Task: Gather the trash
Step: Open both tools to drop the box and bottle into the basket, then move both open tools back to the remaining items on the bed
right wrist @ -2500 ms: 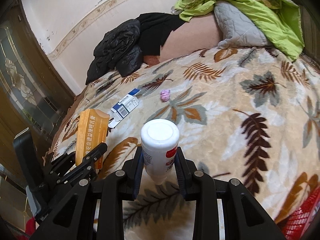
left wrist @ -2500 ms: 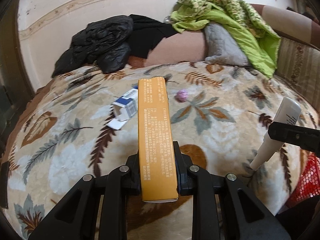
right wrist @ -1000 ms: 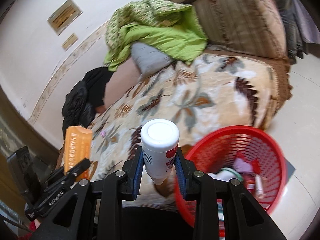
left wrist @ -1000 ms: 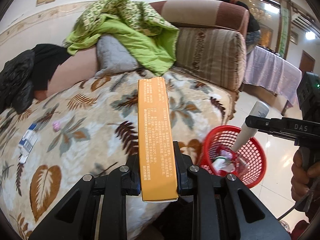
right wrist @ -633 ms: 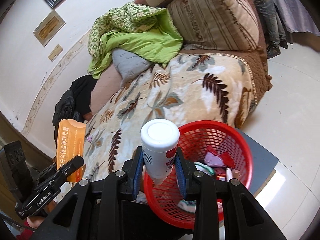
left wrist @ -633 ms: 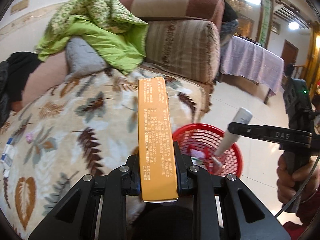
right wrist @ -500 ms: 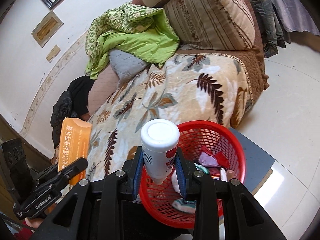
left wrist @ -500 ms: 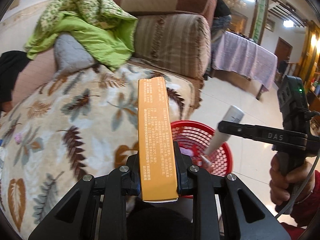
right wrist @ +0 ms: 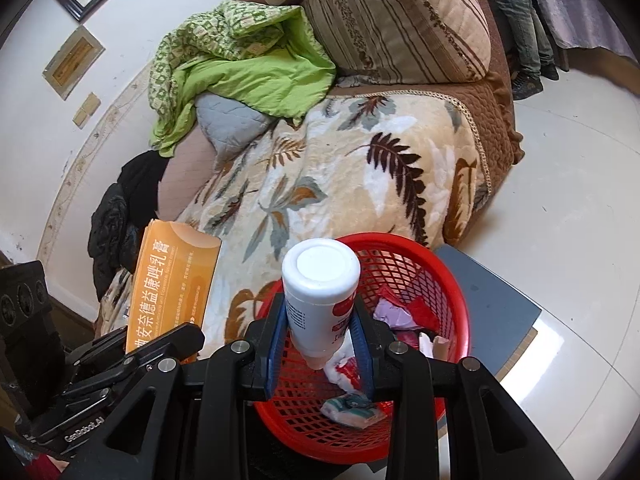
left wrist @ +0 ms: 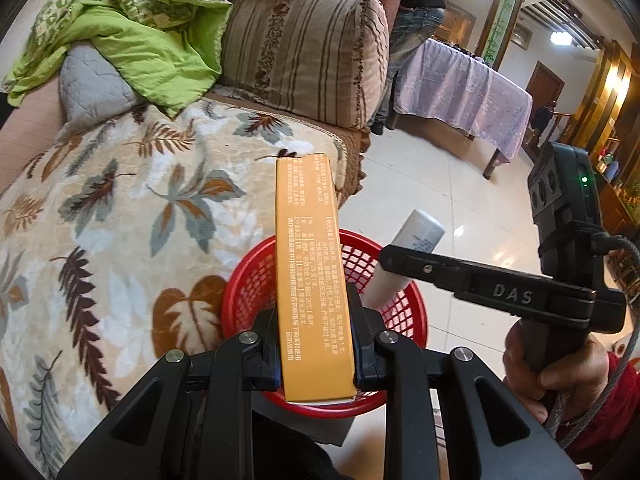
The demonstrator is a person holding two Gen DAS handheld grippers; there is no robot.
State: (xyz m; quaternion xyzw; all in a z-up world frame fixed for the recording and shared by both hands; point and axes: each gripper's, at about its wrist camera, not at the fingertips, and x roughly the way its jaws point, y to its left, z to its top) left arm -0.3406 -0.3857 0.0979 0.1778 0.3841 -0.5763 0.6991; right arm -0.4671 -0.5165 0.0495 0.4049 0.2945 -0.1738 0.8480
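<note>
My left gripper (left wrist: 316, 344) is shut on a long orange box (left wrist: 310, 264) and holds it over the near rim of a red mesh basket (left wrist: 408, 312) on the floor. The box also shows in the right wrist view (right wrist: 172, 284). My right gripper (right wrist: 320, 332) is shut on a white tube with a white cap (right wrist: 320, 300), held above the red basket (right wrist: 448, 304). The tube (left wrist: 416, 240) and the right gripper (left wrist: 388, 258) show in the left wrist view over the basket's right side. Crumpled trash (right wrist: 396, 316) lies inside the basket.
The basket stands on a grey mat (right wrist: 500, 312) beside a sofa covered by a leaf-print blanket (left wrist: 120, 208). A green quilt (right wrist: 240, 68), grey pillow (left wrist: 92, 88) and striped cushion (left wrist: 304, 48) lie behind. A table with a purple cloth (left wrist: 460, 92) stands across the tiled floor.
Both grippers have swung from the sofa toward the floor and closed in on the red basket. The orange box and the white tube now hang over it, still gripped.
</note>
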